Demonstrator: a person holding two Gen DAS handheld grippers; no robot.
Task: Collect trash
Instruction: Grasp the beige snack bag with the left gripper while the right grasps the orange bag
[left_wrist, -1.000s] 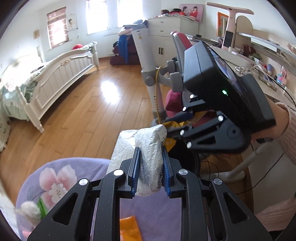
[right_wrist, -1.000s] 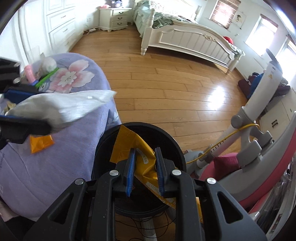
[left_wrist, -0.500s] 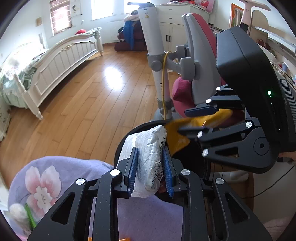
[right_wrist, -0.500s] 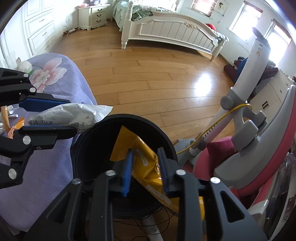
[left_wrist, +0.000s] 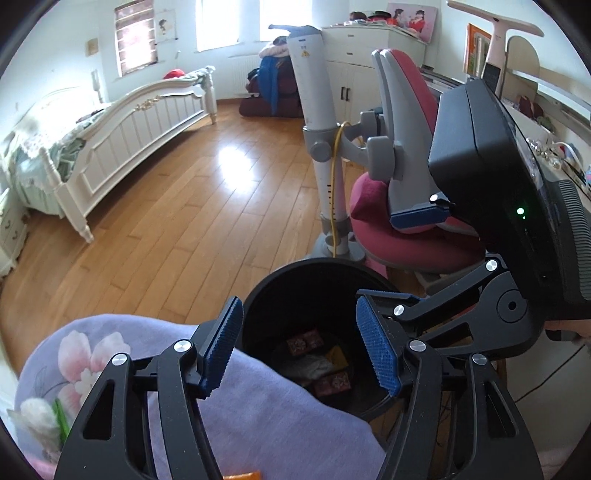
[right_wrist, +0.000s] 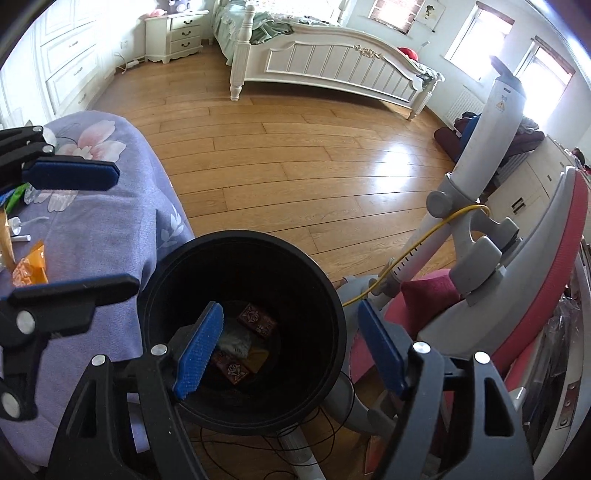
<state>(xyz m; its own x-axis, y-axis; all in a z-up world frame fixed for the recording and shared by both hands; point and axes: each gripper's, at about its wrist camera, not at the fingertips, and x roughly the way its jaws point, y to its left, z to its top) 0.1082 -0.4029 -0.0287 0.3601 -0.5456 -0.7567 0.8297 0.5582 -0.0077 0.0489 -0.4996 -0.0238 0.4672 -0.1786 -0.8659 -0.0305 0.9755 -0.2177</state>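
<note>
A black round bin (left_wrist: 280, 288) (right_wrist: 236, 254) stands on the floor beside the table. Inside lie a white bag (left_wrist: 312, 367) (right_wrist: 232, 341), a yellow wrapper (left_wrist: 338, 356) (right_wrist: 258, 360) and dark red packets (left_wrist: 304, 339) (right_wrist: 256, 319). My left gripper (left_wrist: 301, 345) is open and empty over the bin's near rim. My right gripper (right_wrist: 291, 350) is open and empty over the bin's right side; it shows in the left wrist view (left_wrist: 402, 258). The left gripper shows in the right wrist view (right_wrist: 70, 229).
The table with a purple flowered cloth (left_wrist: 258, 424) (right_wrist: 92, 221) holds an orange wrapper (right_wrist: 31, 264), a green item (left_wrist: 61, 421) and small white bits (right_wrist: 20, 230). A red and grey chair (left_wrist: 406, 184) (right_wrist: 517, 295) and cables (right_wrist: 325, 435) stand beside the bin. A bed (right_wrist: 332, 70) is across the wooden floor.
Both grippers opened. The white bag left my left gripper and the yellow wrapper left my right gripper; both now lie in the bin.
</note>
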